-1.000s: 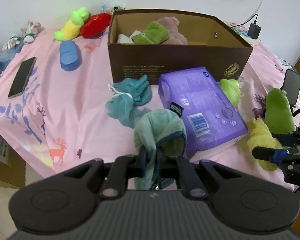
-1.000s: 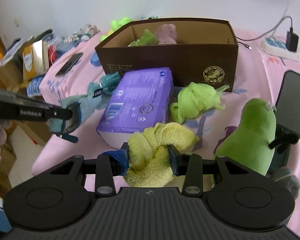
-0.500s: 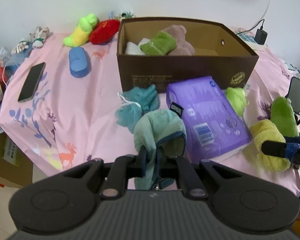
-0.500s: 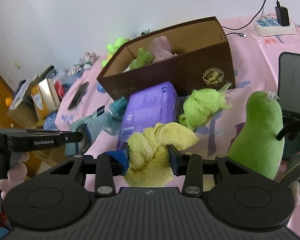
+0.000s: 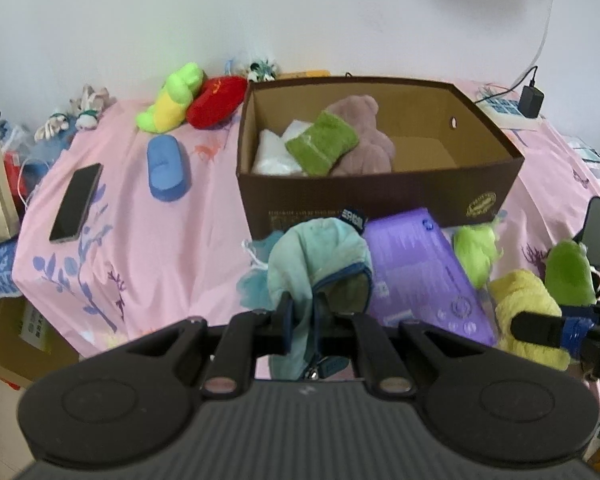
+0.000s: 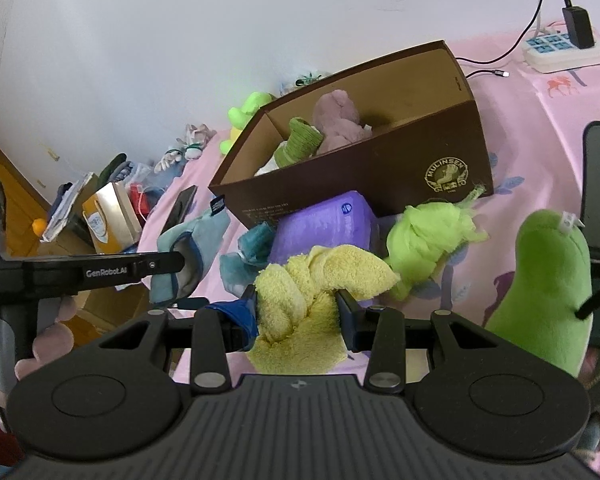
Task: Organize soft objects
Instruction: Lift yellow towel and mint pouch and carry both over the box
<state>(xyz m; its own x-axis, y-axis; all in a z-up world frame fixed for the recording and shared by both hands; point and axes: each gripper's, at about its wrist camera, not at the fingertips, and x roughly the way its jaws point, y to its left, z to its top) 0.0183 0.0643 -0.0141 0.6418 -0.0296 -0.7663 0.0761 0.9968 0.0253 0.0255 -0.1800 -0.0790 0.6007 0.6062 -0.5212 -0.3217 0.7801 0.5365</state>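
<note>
Your left gripper (image 5: 304,316) pinched a teal pouch (image 5: 320,256), your right gripper (image 6: 298,308) a yellow towel (image 6: 320,276); the box (image 5: 380,196) lay straight ahead of the left jaws, nearer them.

The left gripper (image 5: 303,316) is clamping a cloth (image 5: 320,256) while the right gripper (image 6: 298,312) is clamping a towel (image 6: 320,284), both raised.
</note>
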